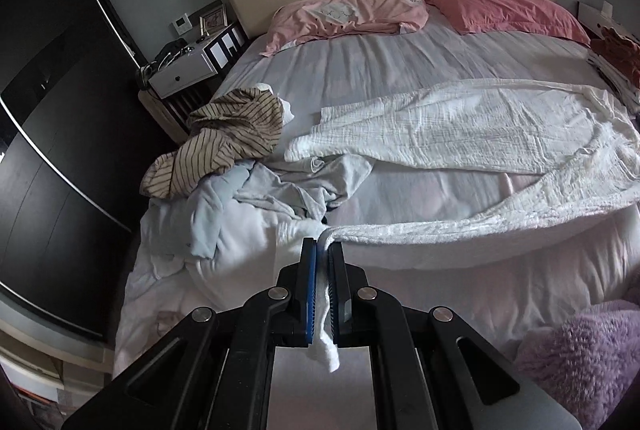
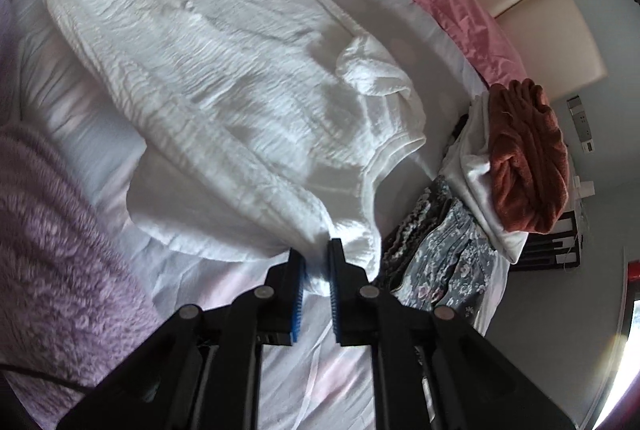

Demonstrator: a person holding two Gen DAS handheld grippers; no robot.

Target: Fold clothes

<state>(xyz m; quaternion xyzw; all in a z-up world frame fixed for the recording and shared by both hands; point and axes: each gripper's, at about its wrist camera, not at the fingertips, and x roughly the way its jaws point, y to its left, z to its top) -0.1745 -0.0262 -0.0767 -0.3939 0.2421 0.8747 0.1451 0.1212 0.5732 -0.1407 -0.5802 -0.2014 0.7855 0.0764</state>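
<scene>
My view: the bed (image 1: 360, 70) carries pink pillows (image 1: 508, 12) at twelve, striped clothes (image 1: 224, 142) at nine, a white garment (image 1: 460, 126) centre.

left gripper (image 1: 323, 250) | right gripper (image 2: 316, 250) | black linkage arms | silver rivets | blue-lined jaws

The white crinkled garment (image 1: 460, 134) hung stretched across the bed (image 1: 360, 70), one corner pinched in the left tool (image 1: 323, 250), another edge in the right tool (image 2: 316, 250), its middle sagging.
</scene>
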